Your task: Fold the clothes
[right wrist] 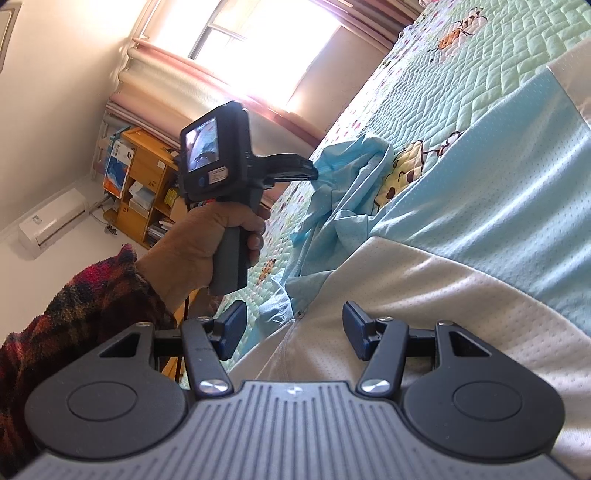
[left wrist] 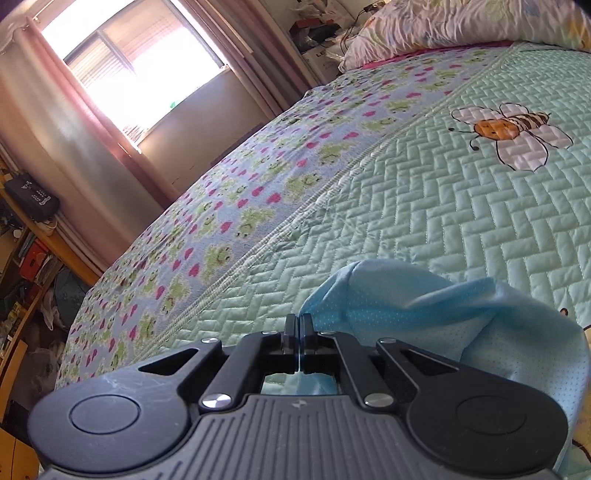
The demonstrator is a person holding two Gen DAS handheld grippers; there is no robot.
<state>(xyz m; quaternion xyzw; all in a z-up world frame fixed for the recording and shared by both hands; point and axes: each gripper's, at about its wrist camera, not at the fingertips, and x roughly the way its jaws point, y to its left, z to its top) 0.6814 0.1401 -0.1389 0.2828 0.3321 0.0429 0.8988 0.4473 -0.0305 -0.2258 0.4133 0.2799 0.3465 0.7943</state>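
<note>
Only fragments of writing are seen: "LE" on a white box (left wrist: 319,59) at 12 o'clock beside the pillow (left wrist: 443,26), the rest cut off; labels on the device screen and on the wall air conditioner (right wrist: 51,221) are too small to be read. The left gripper (left wrist: 299,325) is seen clenched on a light blue edge of the blue-and-white garment (right wrist: 480,206), the cloth bunched at 3 o'clock of its closed jaws and lifted off the quilted bedspread (left wrist: 443,206). The pinch itself is hidden by the pads. In the right wrist view, the left hand (right wrist: 207,247) is noted at 10 o'clock, its plaid sleeve (right wrist: 74,306) cut off by the frame. The right gripper (right wrist: 293,328) is held released, jaws apart, with the garment's white panel lying between and at 3 o'clock.
</note>
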